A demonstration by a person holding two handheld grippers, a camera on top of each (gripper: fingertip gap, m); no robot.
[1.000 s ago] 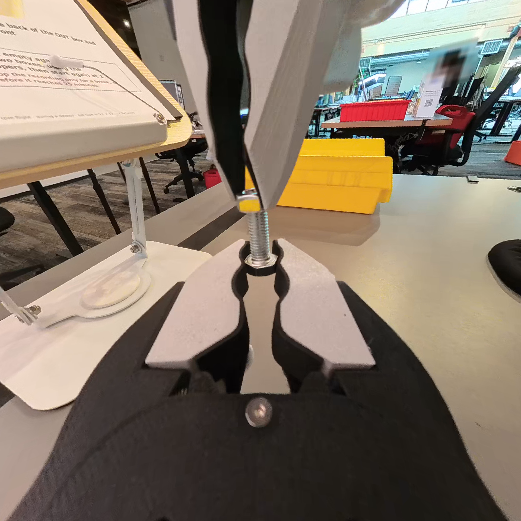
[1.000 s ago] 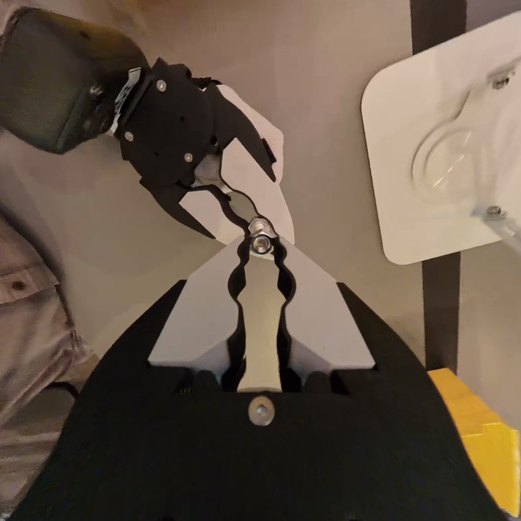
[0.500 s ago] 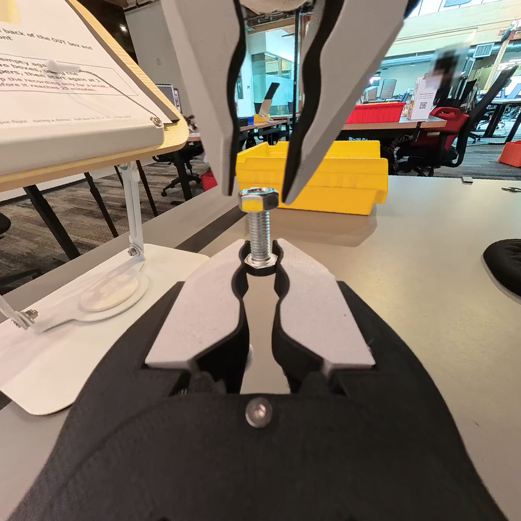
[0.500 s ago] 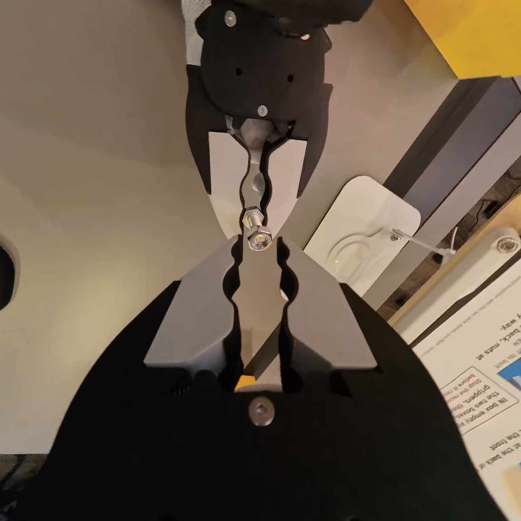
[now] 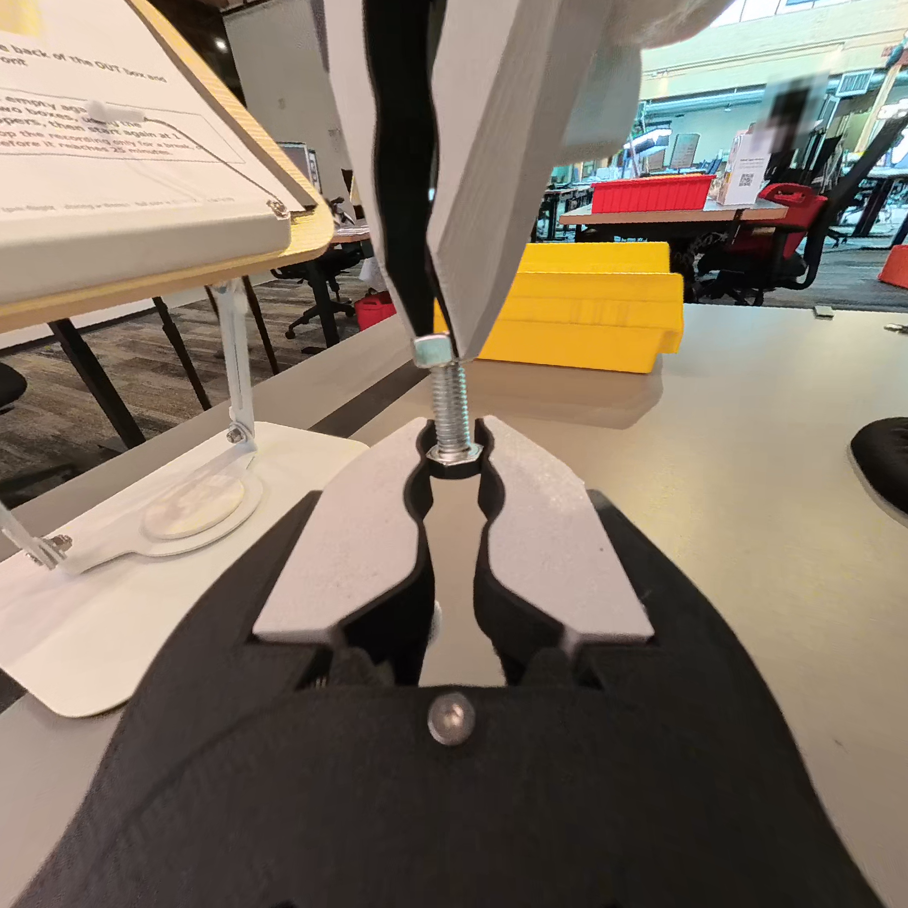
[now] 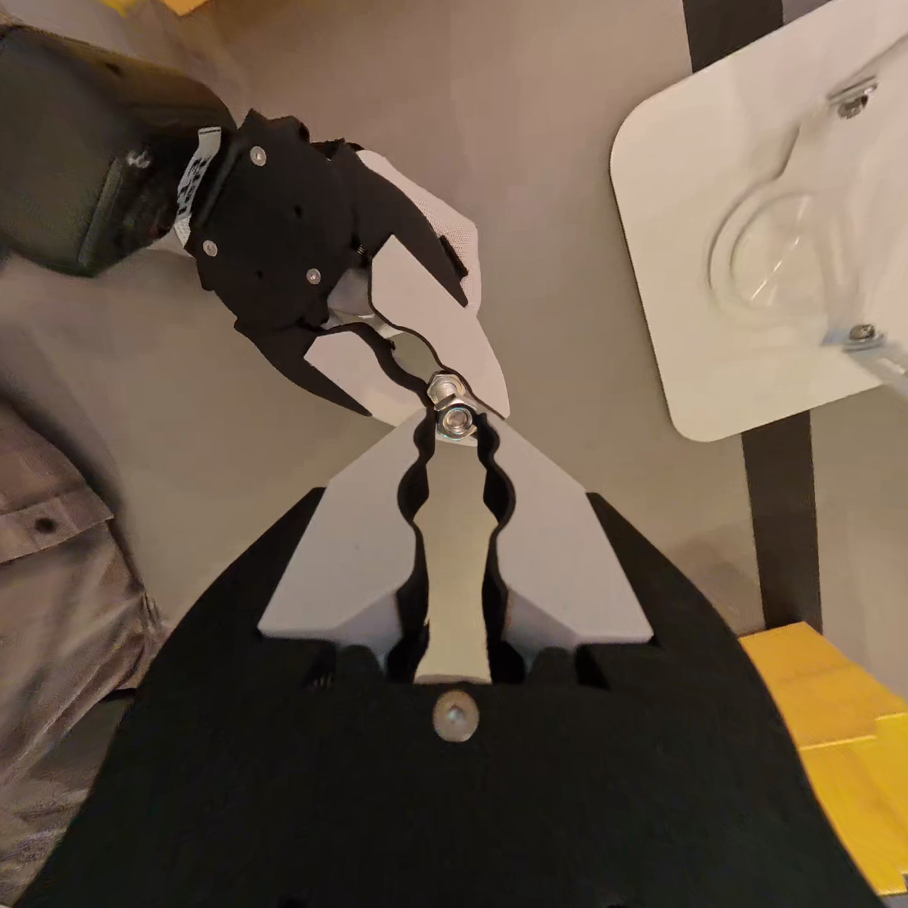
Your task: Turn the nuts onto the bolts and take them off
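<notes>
A steel bolt point(image 5: 448, 410) stands upright above the grey table point(image 5: 737, 491). My left gripper point(image 5: 453, 442) is shut on the hex nut point(image 5: 453, 456), which is threaded on the bolt's lower end. My right gripper point(image 5: 437, 344) comes down from above and is shut on the bolt's hex head point(image 5: 431, 351). In the right wrist view I look straight down on the bolt head point(image 6: 457, 422) between my right gripper's point(image 6: 457, 428) tips. The left gripper point(image 6: 442, 393) reaches in from the upper left and holds the nut point(image 6: 444, 385) just beneath.
A yellow bin point(image 5: 580, 304) stands behind the bolt. A white stand base point(image 5: 147, 540) carries a tilted document board point(image 5: 123, 147) at the left. A black pad point(image 5: 884, 467) lies at the right edge. A person's grey sleeve point(image 6: 59, 565) is at the left. Left tips to right tips: about 4 cm.
The right gripper held the bolt head, opened and swung round above it half a second ago, and is now turned back and shut on the head again. The left gripper has stayed on the nut.
</notes>
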